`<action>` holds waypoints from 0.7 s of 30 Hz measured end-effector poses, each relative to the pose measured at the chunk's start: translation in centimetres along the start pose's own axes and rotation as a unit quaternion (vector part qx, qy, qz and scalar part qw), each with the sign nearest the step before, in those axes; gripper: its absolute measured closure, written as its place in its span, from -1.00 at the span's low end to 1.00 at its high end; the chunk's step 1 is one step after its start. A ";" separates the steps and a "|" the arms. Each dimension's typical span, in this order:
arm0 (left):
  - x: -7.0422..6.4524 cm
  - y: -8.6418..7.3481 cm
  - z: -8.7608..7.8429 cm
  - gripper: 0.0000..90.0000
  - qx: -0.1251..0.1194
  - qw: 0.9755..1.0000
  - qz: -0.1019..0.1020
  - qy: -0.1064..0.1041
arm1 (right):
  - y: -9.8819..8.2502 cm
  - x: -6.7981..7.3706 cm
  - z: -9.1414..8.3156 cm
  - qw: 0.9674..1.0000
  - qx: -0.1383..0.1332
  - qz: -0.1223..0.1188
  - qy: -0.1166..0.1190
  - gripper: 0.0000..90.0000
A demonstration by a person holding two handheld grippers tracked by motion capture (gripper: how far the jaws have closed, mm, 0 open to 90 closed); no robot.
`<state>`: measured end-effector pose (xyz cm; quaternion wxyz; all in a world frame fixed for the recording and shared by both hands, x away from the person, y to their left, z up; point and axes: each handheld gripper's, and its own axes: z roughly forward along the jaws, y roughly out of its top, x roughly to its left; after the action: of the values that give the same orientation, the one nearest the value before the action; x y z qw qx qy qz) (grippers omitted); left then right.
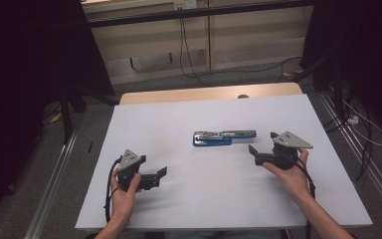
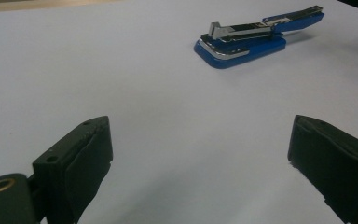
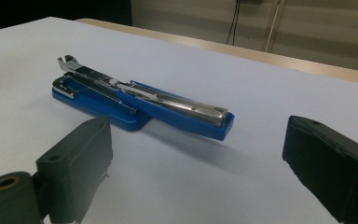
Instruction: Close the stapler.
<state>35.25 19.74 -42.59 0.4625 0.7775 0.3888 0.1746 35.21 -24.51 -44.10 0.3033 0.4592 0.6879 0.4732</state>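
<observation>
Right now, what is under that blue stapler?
The blue stapler lies swung open, directly on the white table. Nothing else shows beneath it; the surface its base covers stays hidden.

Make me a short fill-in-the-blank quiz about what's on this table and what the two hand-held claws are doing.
1. The stapler on the white table is mostly ____ in colour.
2. The stapler lies swung ____, its metal staple track exposed.
3. The jaws of the left gripper and the right gripper hold ____.
4. The gripper nearer the stapler is the ____ one.

Missing words: blue; open; nothing; right
</observation>
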 end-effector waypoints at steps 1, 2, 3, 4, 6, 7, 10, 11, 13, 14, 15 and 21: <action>-0.2 0.1 0.2 -0.85 -0.001 1.000 0.014 -0.004 | 0.1 0.0 0.1 1.000 0.000 0.001 0.002 -0.76; -0.4 0.2 0.5 -0.85 -0.002 1.000 0.022 -0.003 | 0.1 0.0 0.2 1.000 -0.001 0.001 0.003 -0.75; -0.4 0.3 0.7 -0.85 -0.004 1.000 0.028 -0.007 | 0.2 0.0 0.3 1.000 0.001 0.002 0.005 -0.73; -0.5 0.3 0.9 -0.84 -0.006 0.999 0.030 -0.015 | 0.2 0.0 0.4 1.000 0.002 0.004 0.009 -0.71; -0.6 0.5 1.4 -0.84 -0.008 0.999 0.030 -0.022 | 0.2 0.0 0.7 1.000 0.006 0.005 0.010 -0.70; -0.6 0.6 1.6 -0.84 -0.008 0.999 0.031 -0.026 | 0.2 0.0 0.8 1.000 0.007 0.003 0.009 -0.69; -0.8 1.5 2.0 -0.84 -0.001 0.999 0.027 -0.028 | 0.4 0.1 1.1 1.000 0.010 -0.002 0.017 -0.62; -0.9 1.9 2.0 -0.84 -0.002 0.999 0.032 -0.026 | 0.5 0.1 1.2 1.000 0.013 -0.004 0.018 -0.61; -1.1 2.4 2.1 -0.88 -0.018 0.999 0.031 -0.033 | 0.8 0.0 1.5 1.000 0.014 -0.004 0.019 -0.59; -1.1 2.7 2.2 -0.89 -0.023 0.999 0.025 -0.041 | 0.9 -0.1 1.6 1.000 0.015 -0.005 0.020 -0.57; -1.1 2.9 2.4 -0.89 -0.027 0.998 0.024 -0.044 | 1.1 -0.1 1.7 1.000 0.015 -0.001 0.022 -0.54; -1.2 3.8 4.2 -0.89 -0.028 0.997 0.023 -0.065 | 1.5 -0.1 2.5 0.999 0.011 0.013 0.033 -0.45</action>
<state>38.77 15.34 -41.40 0.5044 0.7827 0.3345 0.1450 37.91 -23.46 -43.69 0.2693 0.4560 0.6964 0.4844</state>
